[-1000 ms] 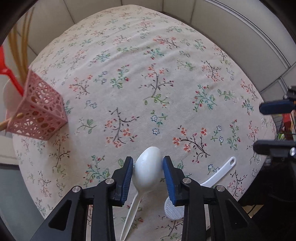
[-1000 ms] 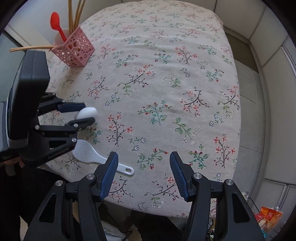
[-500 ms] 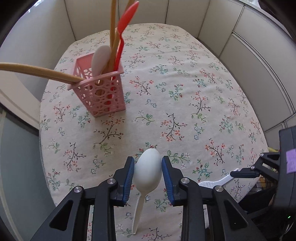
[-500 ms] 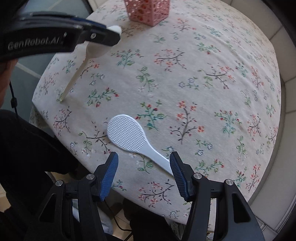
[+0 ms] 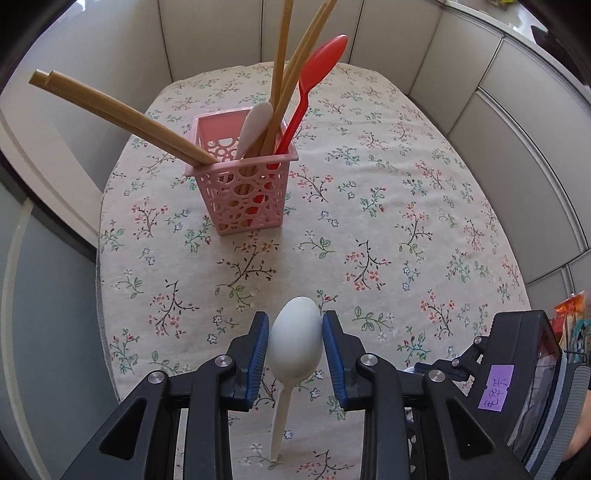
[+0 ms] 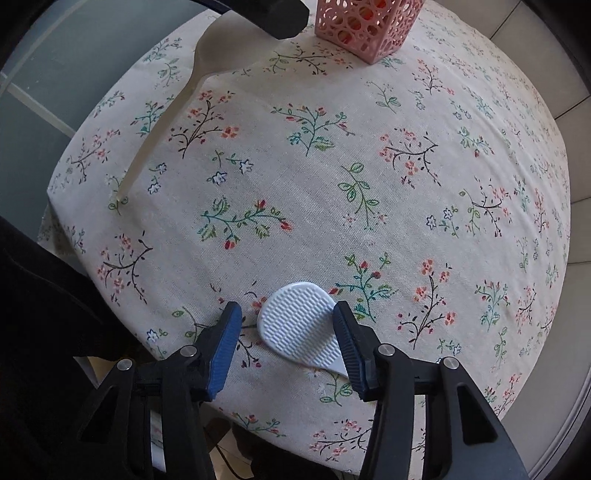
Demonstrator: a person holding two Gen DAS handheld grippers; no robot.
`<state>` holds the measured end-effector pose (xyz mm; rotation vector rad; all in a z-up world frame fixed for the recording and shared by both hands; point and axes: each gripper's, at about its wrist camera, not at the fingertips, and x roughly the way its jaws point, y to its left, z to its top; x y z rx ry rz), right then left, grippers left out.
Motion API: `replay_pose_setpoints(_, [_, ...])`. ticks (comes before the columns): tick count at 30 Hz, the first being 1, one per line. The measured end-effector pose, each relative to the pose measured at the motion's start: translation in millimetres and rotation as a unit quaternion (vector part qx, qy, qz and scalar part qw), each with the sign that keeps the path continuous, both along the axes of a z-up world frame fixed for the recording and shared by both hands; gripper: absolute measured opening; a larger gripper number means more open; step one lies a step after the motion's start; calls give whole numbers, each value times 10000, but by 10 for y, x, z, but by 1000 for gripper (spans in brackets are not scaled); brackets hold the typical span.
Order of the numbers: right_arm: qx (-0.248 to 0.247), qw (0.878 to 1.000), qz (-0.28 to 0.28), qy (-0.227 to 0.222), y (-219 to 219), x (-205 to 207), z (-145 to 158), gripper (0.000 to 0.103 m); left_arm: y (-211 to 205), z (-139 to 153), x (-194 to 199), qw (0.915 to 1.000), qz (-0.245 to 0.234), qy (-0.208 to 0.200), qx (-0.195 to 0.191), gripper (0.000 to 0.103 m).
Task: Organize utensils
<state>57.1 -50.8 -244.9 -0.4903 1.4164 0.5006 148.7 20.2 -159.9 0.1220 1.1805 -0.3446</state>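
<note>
My left gripper [image 5: 294, 341] is shut on the bowl of a white plastic spoon [image 5: 294, 339]; its handle hangs down toward the cloth. The spoon also shows in the right wrist view [image 6: 173, 107]. A pink perforated utensil basket [image 5: 243, 192] stands ahead of it, holding wooden chopsticks [image 5: 122, 114], a red spoon [image 5: 314, 77] and a white spoon [image 5: 255, 125]. My right gripper [image 6: 286, 338] is open, its fingers either side of the head of a white rice paddle [image 6: 299, 325] lying on the cloth near the table's front edge.
The oval table wears a floral tablecloth [image 5: 388, 221]. Grey wall panels [image 5: 517, 110] curve behind it. The pink basket also shows at the top of the right wrist view [image 6: 365, 26]. The table edge [image 6: 62, 236] drops off at left and front.
My left gripper has lifted the white spoon and swung toward the pink basket, which is now closer and centred. My right gripper has come down over the rice paddle's head.
</note>
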Motion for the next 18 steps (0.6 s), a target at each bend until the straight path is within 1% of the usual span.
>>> replay_pose_setpoints(2, [42,10000,-69,10,-39,47,21,42,5,11,0,10000,9,-11,-18,30])
replay_pose_setpoints(3, [103,9999,-96,31,-55,57,35,36,2,18,-3,10000,17,-23,-25,30])
replay_pose_setpoints(4, [144,9998,-111,15,-72,66,58,33,2,26,-7,10000,25,-35,-32,30])
replay_pose_setpoints(5, [164,9998,-135,-9,-83,73,80,26,5,35,-9,10000,29,-48,-41,30])
replay_pose_setpoints(6, [195,9997,-160,-35,-141,110,118,21,8,44,-12,10000,37,-63,-48,30])
replay_pose_setpoints(8, [261,9994,-238,-72,-191,152,169,16,14,60,-15,9999,53,-92,-62,30])
replay_pose_setpoints(12, [335,9983,-416,-219,-293,227,329,7,33,100,-18,9997,116,-181,-76,30])
replay_pose_setpoints(14, [372,9974,-499,-353,-343,259,413,4,48,136,-21,9995,157,-254,-105,30])
replay_pose_setpoints(18, [581,9936,-766,-588,-545,396,611,3,93,237,-35,9984,231,-465,-202,29])
